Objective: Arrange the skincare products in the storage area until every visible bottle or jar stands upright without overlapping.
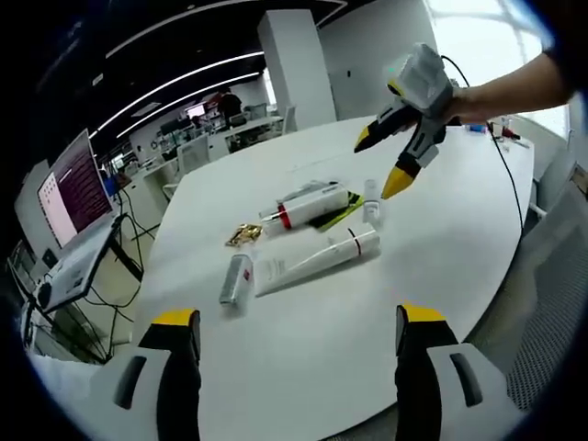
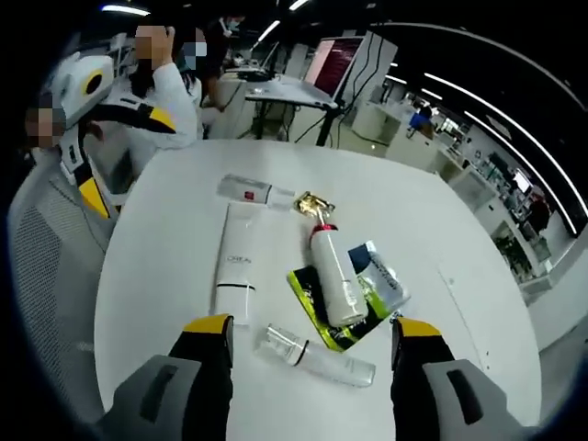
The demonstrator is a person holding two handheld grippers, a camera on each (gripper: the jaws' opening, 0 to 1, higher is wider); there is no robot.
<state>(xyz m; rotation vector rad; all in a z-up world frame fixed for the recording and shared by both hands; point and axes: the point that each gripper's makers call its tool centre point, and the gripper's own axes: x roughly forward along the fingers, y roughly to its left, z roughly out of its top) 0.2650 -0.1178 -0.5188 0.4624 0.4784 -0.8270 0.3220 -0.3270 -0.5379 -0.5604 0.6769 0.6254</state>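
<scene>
Spreading across both views is a white round bench [image 1: 303, 358], and all the skincare products lie on their sides near its middle. In the right gripper view a person in white sits at the far edge of the bench beside a grey mesh chair [image 2: 46, 276], and a laptop [image 2: 335, 64] stands open on a stand beyond. The left gripper view shows another laptop [image 1: 73, 197] at the left, off the bench.

The long white tube [image 1: 317, 260] lies flat, nearest the left gripper [image 1: 299, 344], whose jaws are spread wide with nothing between them. Behind the tube, a white bottle with a red collar [image 1: 312, 207] rests tilted on top of a green-edged packet [image 1: 342, 213]. A blue and white tube [image 2: 378, 276] lies against that bottle. A small silver tube [image 1: 237, 278] lies just beside the long tube's flat end. A clear bottle [image 2: 317, 358] lies between the right gripper's jaws in its own view. A crumpled gold wrapper [image 1: 243, 235] sits near the bottle's red collar.

The right gripper [image 1: 390, 161] hangs above the clear bottle, jaws parted and holding nothing.
</scene>
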